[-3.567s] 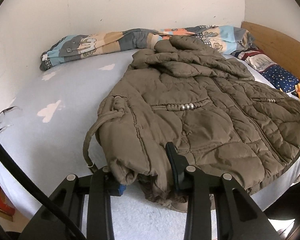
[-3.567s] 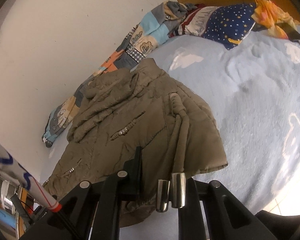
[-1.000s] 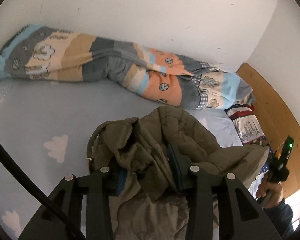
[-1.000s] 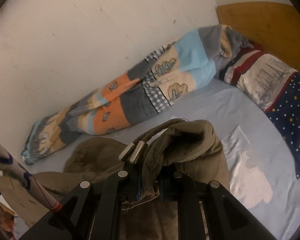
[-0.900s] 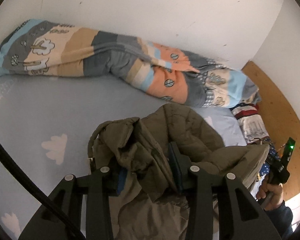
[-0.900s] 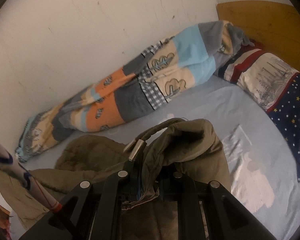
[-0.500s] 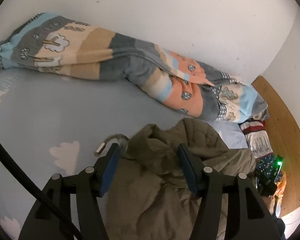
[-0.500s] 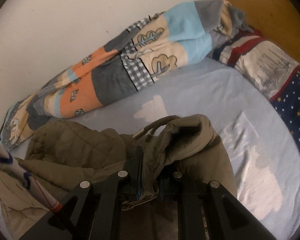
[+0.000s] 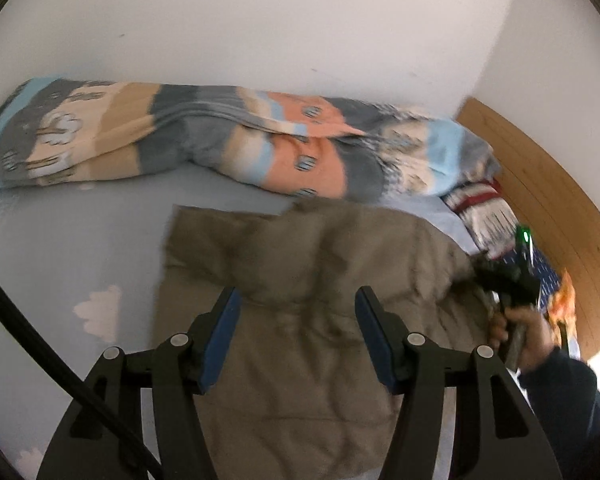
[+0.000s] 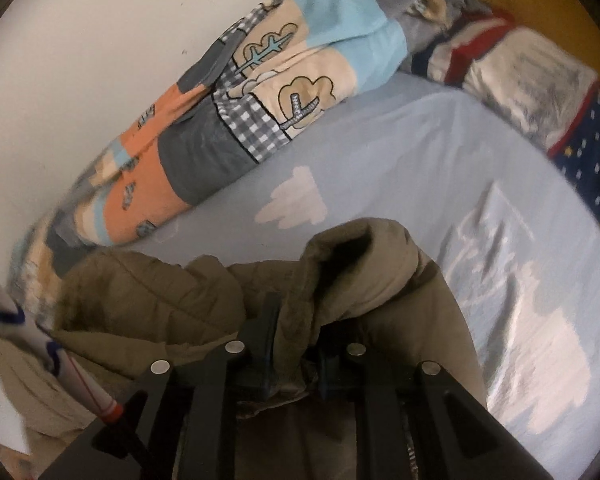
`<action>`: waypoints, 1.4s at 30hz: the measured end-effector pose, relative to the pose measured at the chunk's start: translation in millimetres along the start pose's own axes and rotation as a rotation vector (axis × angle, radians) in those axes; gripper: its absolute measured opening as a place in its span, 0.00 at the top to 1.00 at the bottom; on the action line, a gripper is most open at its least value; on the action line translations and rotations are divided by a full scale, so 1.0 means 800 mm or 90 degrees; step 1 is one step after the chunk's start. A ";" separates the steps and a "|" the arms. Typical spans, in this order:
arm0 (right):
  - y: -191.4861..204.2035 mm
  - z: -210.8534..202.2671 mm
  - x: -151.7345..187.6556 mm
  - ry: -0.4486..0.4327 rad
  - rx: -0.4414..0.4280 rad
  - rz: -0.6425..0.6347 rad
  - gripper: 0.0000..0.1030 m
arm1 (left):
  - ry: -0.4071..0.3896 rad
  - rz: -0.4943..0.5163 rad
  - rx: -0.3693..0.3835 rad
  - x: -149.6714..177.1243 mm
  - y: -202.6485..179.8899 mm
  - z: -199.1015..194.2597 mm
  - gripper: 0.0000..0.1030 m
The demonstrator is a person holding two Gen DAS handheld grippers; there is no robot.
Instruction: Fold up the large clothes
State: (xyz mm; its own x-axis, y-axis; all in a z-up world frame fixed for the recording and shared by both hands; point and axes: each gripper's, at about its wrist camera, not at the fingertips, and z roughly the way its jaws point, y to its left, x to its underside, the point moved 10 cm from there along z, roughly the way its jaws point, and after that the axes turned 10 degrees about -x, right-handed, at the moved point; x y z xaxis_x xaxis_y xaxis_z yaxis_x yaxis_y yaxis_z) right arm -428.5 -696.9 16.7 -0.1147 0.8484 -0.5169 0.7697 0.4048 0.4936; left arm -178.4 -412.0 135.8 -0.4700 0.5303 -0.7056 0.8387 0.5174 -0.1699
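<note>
An olive-brown quilted jacket (image 9: 300, 280) lies folded on the light blue bed sheet (image 9: 80, 240). My left gripper (image 9: 296, 316) is open and empty just above the jacket's near part. In the right wrist view my right gripper (image 10: 292, 360) is shut on a bunched edge of the jacket (image 10: 340, 272), which hides the fingertips. The right gripper and the hand holding it also show in the left wrist view (image 9: 516, 288) at the jacket's right edge.
A rolled patchwork duvet (image 9: 220, 140) lies along the white wall at the back. Pillows (image 10: 540, 68) rest against the wooden headboard (image 9: 548, 192) on the right. A pen-like rod (image 10: 60, 352) crosses the right view's left edge.
My left gripper has opened and let go of the jacket, which has dropped flat on the sheet. My right gripper still grips its edge and has moved lower toward the bed.
</note>
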 end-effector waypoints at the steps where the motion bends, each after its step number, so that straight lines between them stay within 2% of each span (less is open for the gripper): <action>1: -0.001 -0.003 -0.001 0.003 -0.022 0.018 0.80 | 0.004 0.012 0.004 0.005 -0.012 0.004 0.43; 7: -0.006 -0.034 -0.005 0.013 -0.140 0.114 0.60 | 0.030 0.079 0.009 0.043 -0.072 0.037 0.43; 10: -0.017 -0.066 -0.016 -0.011 -0.170 0.135 0.48 | 0.037 0.110 -0.005 0.059 -0.093 0.059 0.42; 12: -0.031 -0.087 -0.021 -0.025 -0.167 0.149 0.47 | 0.043 0.124 -0.031 0.066 -0.096 0.076 0.42; 14: -0.035 -0.110 -0.021 -0.037 -0.172 0.127 0.47 | 0.051 0.114 -0.037 0.072 -0.094 0.087 0.42; 17: -0.019 -0.143 0.002 -0.035 -0.178 0.058 0.47 | 0.053 0.085 -0.035 0.071 -0.089 0.088 0.42; 22: 0.028 -0.172 0.084 -0.004 -0.187 -0.067 0.47 | 0.008 0.097 -0.046 0.077 -0.097 0.052 0.42; 26: 0.057 -0.161 0.139 0.032 -0.174 -0.128 0.47 | -0.018 0.101 -0.047 0.101 -0.108 0.026 0.42; 30: 0.080 -0.137 0.168 0.055 -0.141 -0.185 0.47 | -0.003 0.118 -0.076 0.124 -0.112 0.047 0.42; 35: 0.071 -0.105 0.171 0.050 -0.078 -0.231 0.47 | 0.018 0.098 -0.094 0.127 -0.103 0.081 0.37; 42: 0.050 -0.063 0.169 0.088 -0.064 -0.199 0.47 | 0.066 0.063 -0.093 0.121 -0.093 0.123 0.32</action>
State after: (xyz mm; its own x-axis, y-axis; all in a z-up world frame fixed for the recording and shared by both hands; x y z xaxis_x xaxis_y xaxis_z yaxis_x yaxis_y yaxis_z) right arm -445.3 -549.0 1.9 -0.4236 0.7135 -0.5581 0.6195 0.6777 0.3961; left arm -259.4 -465.3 13.0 -0.4190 0.6463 -0.6377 0.8373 0.5468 0.0040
